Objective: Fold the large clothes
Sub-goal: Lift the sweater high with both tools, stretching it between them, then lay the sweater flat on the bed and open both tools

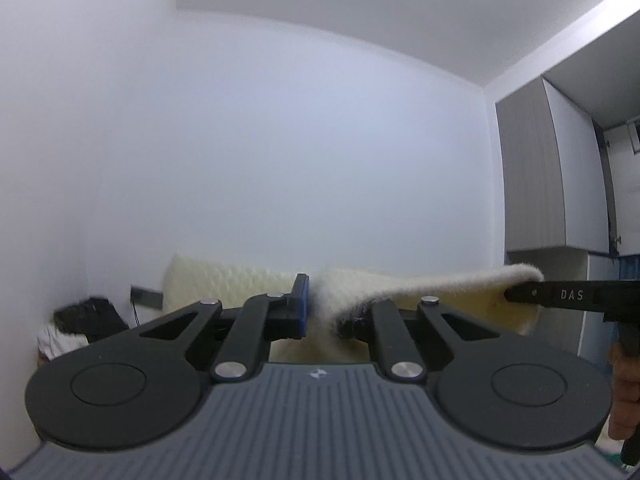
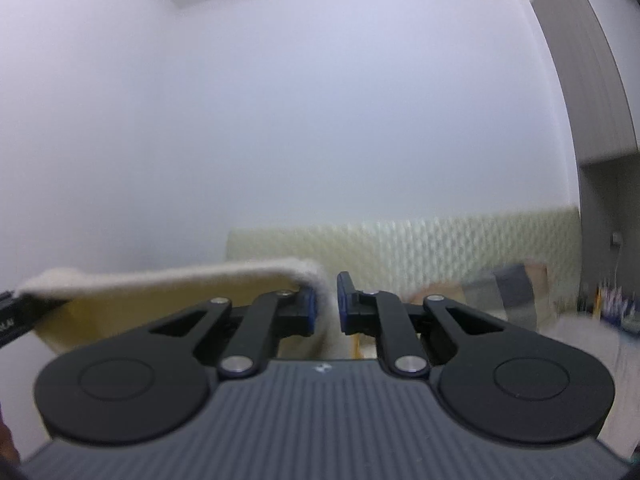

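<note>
A cream fleece garment [image 1: 404, 284] with a yellowish lining hangs stretched between both grippers, held up in front of the wall. My left gripper [image 1: 326, 312] is shut on one end of it; the fleece covers the right pad. My right gripper [image 2: 327, 309] is shut on the other end, a thin strip of fleece [image 2: 180, 276] squeezed between its blue pads. In the left wrist view the right gripper [image 1: 516, 294] shows side-on at the right, its tip buried in the fleece edge. The left gripper's body [image 2: 10, 314] peeks in at the right wrist view's left edge.
A cream quilted pad [image 2: 440, 248] leans against the white back wall. A grey wardrobe [image 1: 528, 168] stands at the right. A dark bag [image 1: 92, 316] on white cloth lies low left, by a wall socket [image 1: 146, 296]. Blurred boxes [image 2: 516, 288] sit right. A hand [image 1: 624, 392] holds the right gripper.
</note>
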Tool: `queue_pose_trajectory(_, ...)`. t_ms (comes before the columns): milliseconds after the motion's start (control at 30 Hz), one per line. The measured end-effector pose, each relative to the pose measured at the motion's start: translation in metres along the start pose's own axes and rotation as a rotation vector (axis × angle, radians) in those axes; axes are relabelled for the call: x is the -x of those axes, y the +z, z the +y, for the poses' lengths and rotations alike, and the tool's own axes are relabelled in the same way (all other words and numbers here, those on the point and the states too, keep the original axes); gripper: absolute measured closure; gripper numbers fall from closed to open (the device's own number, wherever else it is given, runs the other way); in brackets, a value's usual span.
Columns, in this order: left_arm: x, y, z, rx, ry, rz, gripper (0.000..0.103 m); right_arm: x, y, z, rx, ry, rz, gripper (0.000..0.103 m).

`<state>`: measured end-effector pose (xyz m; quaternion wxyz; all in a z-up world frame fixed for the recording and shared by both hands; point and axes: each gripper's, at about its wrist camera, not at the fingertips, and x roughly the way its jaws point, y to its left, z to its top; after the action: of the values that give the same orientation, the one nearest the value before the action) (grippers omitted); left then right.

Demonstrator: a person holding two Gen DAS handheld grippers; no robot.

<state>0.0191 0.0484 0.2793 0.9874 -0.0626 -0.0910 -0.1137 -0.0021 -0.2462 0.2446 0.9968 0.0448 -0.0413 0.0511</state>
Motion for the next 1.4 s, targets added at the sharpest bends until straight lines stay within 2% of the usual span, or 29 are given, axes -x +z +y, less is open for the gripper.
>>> queue_pose_trajectory(133, 0.009, 0.052, -0.001, 0.005, 0.002, -0.034, 0.091, 0.015, 0.051, 0.007, 0.004, 0.026, -0.046, 0.092)
queue_pose_trajectory(367, 0.019, 0.131, -0.016, -0.054, -0.021, -0.099, 0.091, 0.037, 0.126, 0.022, 0.118, 0.001, -0.153, 0.093)
queue_pose_trajectory(500, 0.0, 0.15, -0.017, -0.051, -0.038, -0.063, 0.091, 0.02, 0.144, 0.021, 0.129, -0.025, -0.163, 0.093)
queue_pose_trajectory(600, -0.031, 0.133, -0.01, -0.046, -0.053, -0.01, 0.09, -0.014, 0.127, 0.008, 0.129, -0.042, -0.113, 0.094)
queue_pose_trajectory(700, -0.072, 0.091, 0.0, -0.033, -0.065, 0.08, 0.09, -0.058, 0.092, -0.007, 0.112, -0.054, -0.007, 0.093)
queue_pose_trajectory(800, -0.125, 0.03, 0.01, -0.031, -0.042, 0.172, 0.09, -0.117, 0.04, -0.024, 0.113, -0.071, 0.079, 0.093)
queue_pose_trajectory(1000, -0.253, -0.098, 0.039, 0.022, 0.004, 0.304, 0.09, -0.261, -0.068, -0.062, 0.125, -0.105, 0.204, 0.093)
queue_pose_trajectory(1100, -0.318, -0.177, 0.056, 0.027, 0.025, 0.38, 0.09, -0.33, -0.135, -0.083, 0.107, -0.117, 0.268, 0.093)
queue_pose_trajectory(1200, -0.383, -0.271, 0.072, 0.062, 0.043, 0.49, 0.09, -0.404, -0.209, -0.099, 0.067, -0.123, 0.349, 0.093)
queue_pose_trajectory(1267, -0.412, -0.325, 0.086, 0.077, 0.049, 0.559, 0.09, -0.431, -0.265, -0.106, 0.071, -0.129, 0.39, 0.093)
queue_pose_trajectory(1400, -0.466, -0.436, 0.108, 0.093, 0.063, 0.671, 0.089, -0.468, -0.343, -0.11, 0.053, -0.113, 0.479, 0.093)
